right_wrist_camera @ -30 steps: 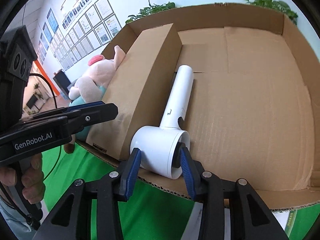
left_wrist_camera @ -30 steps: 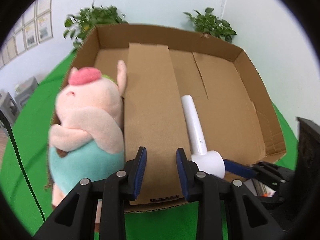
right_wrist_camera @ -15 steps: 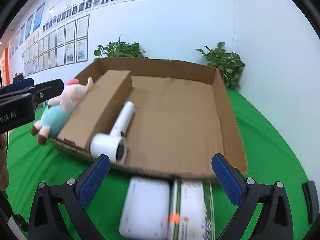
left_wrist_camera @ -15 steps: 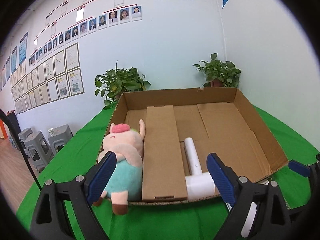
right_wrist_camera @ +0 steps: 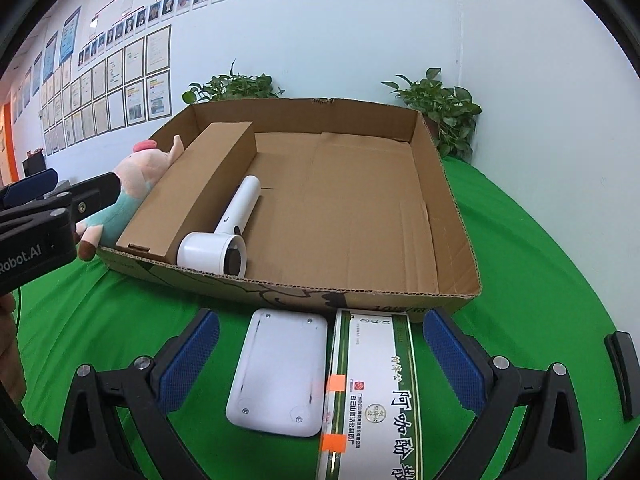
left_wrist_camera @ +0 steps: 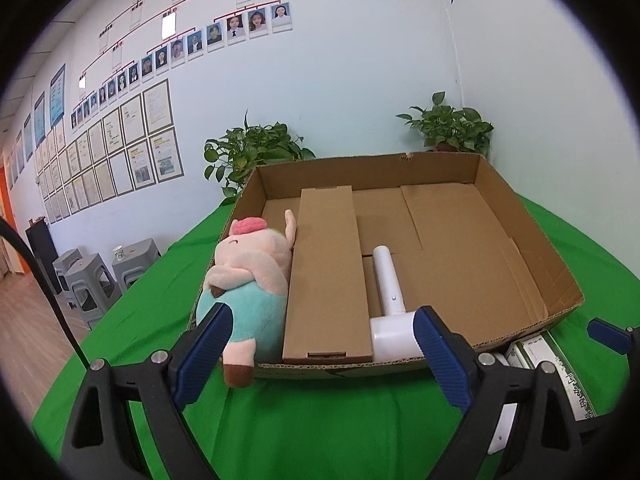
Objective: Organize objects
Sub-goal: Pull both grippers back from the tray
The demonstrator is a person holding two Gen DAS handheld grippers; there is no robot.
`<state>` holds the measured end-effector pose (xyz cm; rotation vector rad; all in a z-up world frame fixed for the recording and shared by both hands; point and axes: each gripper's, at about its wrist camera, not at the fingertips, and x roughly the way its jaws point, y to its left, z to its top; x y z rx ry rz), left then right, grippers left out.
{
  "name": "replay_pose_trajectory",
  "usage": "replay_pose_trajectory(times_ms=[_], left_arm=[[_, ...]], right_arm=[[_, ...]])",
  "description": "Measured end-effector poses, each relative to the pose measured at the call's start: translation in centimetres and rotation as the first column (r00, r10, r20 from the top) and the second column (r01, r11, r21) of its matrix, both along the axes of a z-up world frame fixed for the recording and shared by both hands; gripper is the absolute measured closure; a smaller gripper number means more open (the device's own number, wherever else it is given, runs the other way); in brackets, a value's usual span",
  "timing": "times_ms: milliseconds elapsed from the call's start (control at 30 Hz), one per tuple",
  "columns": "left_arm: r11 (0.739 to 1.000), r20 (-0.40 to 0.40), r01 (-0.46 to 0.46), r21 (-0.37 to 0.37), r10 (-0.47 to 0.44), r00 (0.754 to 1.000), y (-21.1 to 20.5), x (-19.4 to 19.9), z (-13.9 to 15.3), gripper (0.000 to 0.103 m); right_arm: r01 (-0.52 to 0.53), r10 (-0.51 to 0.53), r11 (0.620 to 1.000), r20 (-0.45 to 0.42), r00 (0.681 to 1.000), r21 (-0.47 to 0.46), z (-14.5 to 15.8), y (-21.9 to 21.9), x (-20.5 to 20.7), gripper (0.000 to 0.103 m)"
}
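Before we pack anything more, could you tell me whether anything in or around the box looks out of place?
Yes: the plush pig lies squeezed beside the long cardboard box, its foot hanging out over the cardboard tray's front edge onto the green cloth.

So both my grippers are off their stuff now: the left gripper (left_wrist_camera: 320, 354) was pinched nearly shut right up against the long cardboard box (left_wrist_camera: 326, 276), and now its jaws are wide apart and it's pulled back from the tray. Same on my right gripper (right_wrist_camera: 320, 356), which lets go of the white hair dryer (right_wrist_camera: 224, 236) and backs off wide open, so a white device (right_wrist_camera: 278, 372) and a green-and-white box (right_wrist_camera: 372, 392) on the green cloth come into view between its jaws.
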<state>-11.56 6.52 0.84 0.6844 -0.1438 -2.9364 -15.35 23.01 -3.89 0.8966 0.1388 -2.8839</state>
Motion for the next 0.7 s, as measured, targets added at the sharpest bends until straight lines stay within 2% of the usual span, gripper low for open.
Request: replay_pose_trajectory(times_ms=[700], left_arm=[[1.0, 0.066, -0.011, 0.024, 0.01, 0.998, -0.67, 0.83, -0.91, 0.011]], right_arm=[[-0.019, 0.019, 1.0, 0.02, 1.0, -0.005, -0.39, -0.23, 0.83, 0.0]])
